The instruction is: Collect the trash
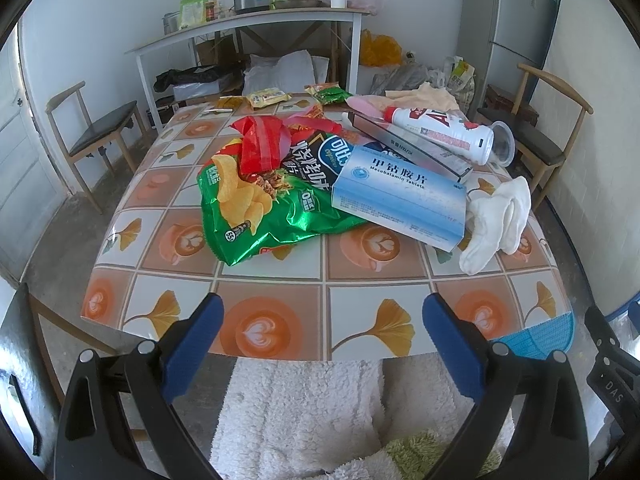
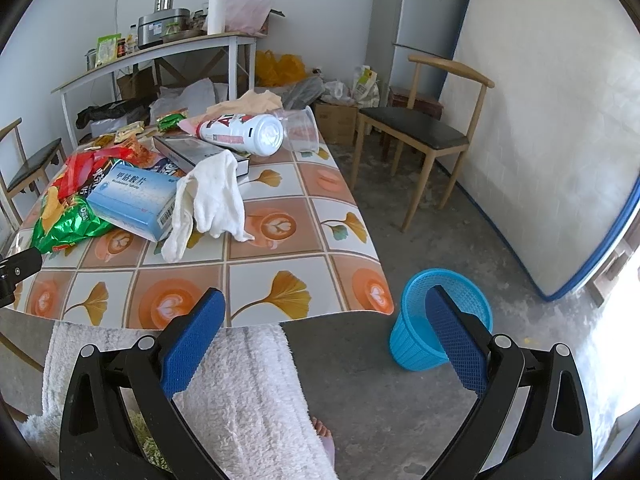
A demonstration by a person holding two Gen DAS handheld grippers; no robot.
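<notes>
While nothing is held yet, both tools hang at the near edge of a table with litter heaped across it.

Left gripper (image 1: 322, 320): jaws spread wide, empty, aimed at the middle of the pile.
Right gripper (image 2: 326, 318): jaws spread wide, empty, pointing between the table's right corner and the bin.
Table (image 1: 276, 280): covered in an oilcloth printed with orange cups and yellow leaves; its near strip is bare.
Chip bag (image 1: 256, 216): green foil, crumpled, lying nearest the left gripper, with a red plastic bag (image 1: 262, 144) bunched on top.
Medicine box (image 1: 400, 204): pale blue, resting partly on the chip bag.
White cloth (image 2: 212, 200): limp, draped against the box's right end.
Bottle (image 2: 244, 132): white, on its side, lying over a long grey box (image 2: 192, 152) farther back, with a clear plastic cup (image 2: 300, 128) touching its base.
Small wrappers (image 1: 268, 97): yellow and green, at the far edge.
Bin (image 2: 442, 318): blue mesh basket on the floor, just off the table's near right corner, apparently empty.
Person: a white fluffy garment shows below both grippers.
Step in hand: I judge this the start, choosing a first piece.
Next move: probably reach forward, close on the chip bag or cloth, then carry it right and down to the bin.
</notes>
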